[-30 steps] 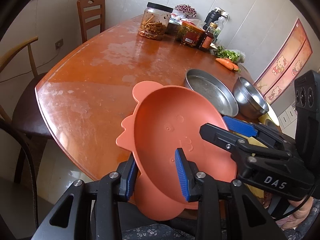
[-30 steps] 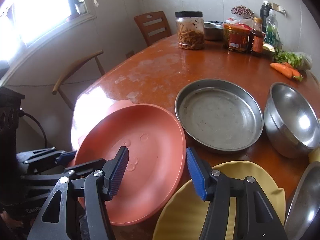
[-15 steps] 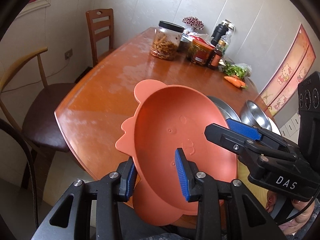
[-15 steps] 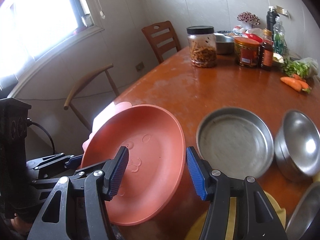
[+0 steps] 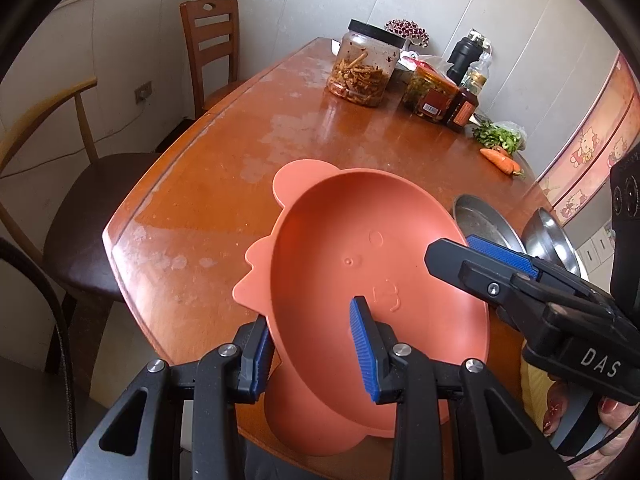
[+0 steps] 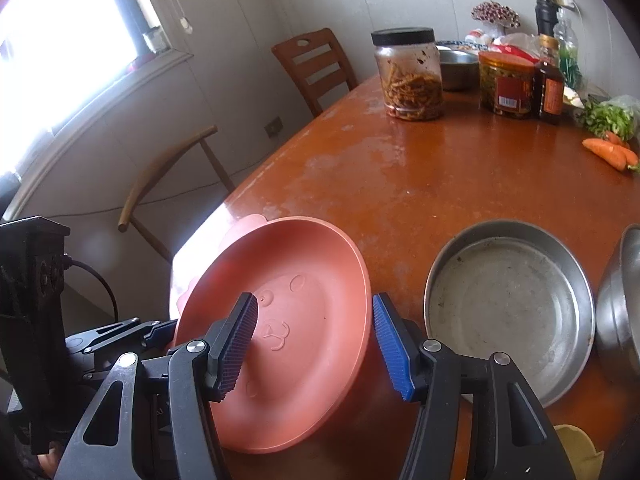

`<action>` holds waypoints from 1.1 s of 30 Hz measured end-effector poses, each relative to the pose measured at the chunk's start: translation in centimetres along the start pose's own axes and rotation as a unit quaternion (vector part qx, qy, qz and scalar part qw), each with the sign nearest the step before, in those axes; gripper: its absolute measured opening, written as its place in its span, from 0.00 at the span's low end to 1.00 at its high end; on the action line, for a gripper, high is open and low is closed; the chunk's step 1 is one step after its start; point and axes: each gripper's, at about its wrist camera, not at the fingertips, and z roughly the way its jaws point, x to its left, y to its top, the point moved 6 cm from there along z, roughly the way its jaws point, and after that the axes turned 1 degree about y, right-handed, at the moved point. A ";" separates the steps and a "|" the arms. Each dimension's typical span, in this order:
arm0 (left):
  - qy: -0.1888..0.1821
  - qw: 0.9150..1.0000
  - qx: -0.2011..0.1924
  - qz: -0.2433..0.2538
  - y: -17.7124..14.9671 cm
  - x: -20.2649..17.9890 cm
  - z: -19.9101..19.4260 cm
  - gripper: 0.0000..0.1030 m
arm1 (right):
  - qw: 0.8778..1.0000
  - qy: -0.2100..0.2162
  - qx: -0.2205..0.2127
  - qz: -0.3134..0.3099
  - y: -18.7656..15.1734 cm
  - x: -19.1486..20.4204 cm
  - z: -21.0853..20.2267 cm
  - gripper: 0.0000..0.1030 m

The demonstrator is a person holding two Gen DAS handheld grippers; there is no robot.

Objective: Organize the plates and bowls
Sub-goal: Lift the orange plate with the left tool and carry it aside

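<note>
A coral bear-shaped plate is lifted and tilted over the near edge of the orange table. My left gripper is shut on the plate's near rim. My right gripper straddles the opposite rim with its jaws apart; in the left wrist view it reaches in from the right. A flat steel pan lies on the table right of the plate. A steel bowl stands beyond it. A yellow plate's edge shows at the bottom right.
Jars and bottles stand at the table's far end, with greens and carrots to their right. Wooden chairs stand along the left side. A bright window is on the left wall.
Both grippers have lifted the coral plate and drawn it back toward the near left edge of the table. The steel pan and bowl now lie farther right.
</note>
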 end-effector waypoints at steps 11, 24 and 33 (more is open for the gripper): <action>0.000 1.000 0.003 0.000 0.5 0.2 1.0 0.35 | 1.000 -0.004 0.008 0.012 -0.2 -1.0 1.3 0.60; 0.015 1.000 -0.002 0.003 0.4 0.0 0.9 0.36 | 1.000 -0.016 0.006 0.003 -0.3 -0.8 1.4 0.64; 0.031 0.999 -0.015 0.002 0.7 0.3 0.1 0.45 | 1.000 -0.014 -0.016 -0.007 0.2 -0.4 0.1 0.67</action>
